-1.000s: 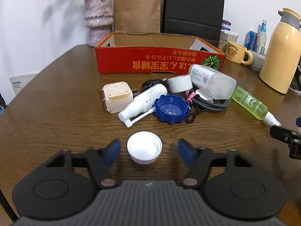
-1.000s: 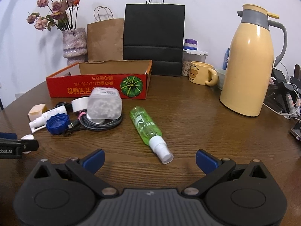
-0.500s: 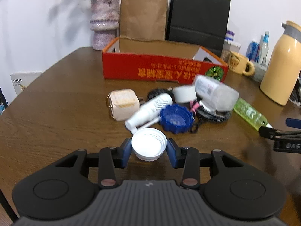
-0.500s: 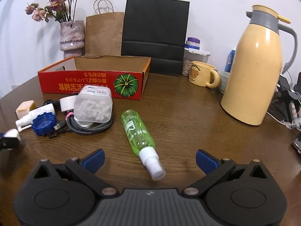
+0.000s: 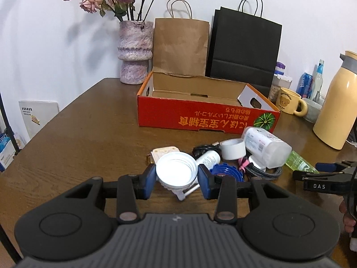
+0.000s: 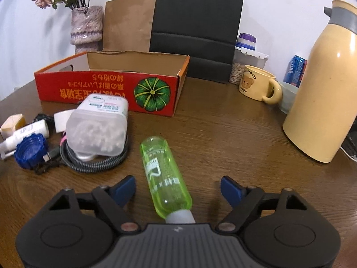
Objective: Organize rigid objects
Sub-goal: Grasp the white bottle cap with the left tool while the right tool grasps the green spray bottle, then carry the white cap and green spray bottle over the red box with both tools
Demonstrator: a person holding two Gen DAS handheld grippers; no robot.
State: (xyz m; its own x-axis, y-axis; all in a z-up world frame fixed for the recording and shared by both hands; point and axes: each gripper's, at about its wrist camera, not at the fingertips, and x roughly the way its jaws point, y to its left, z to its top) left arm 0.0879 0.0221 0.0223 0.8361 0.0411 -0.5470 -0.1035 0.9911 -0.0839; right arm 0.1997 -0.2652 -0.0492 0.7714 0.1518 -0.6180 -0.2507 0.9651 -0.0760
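My left gripper [image 5: 176, 177] is shut on a white jar lid [image 5: 176, 171] and holds it above the table. Beyond it lies a pile: a cream box [image 5: 164, 152], a white spray bottle [image 5: 208, 158], a blue cap [image 5: 227, 172], a tape roll [image 5: 232, 149], a clear plastic jar [image 5: 265, 148] and a coiled cable [image 5: 264, 171]. An open red cardboard box [image 5: 200, 117] stands behind. My right gripper [image 6: 178, 188] is open, its fingers either side of a green spray bottle [image 6: 164, 170] lying on the table.
A yellow thermos [image 6: 325, 84], a bear mug [image 6: 256, 86], a bowl [image 6: 287, 96] and a can [image 6: 295, 70] stand at the right. A flower vase [image 5: 135, 51], a brown bag [image 5: 179, 47] and a black bag [image 5: 244, 49] line the back wall.
My left gripper closed on the white lid and lifted it off the table. My right gripper moved forward over the green bottle, which now lies between its open fingers.
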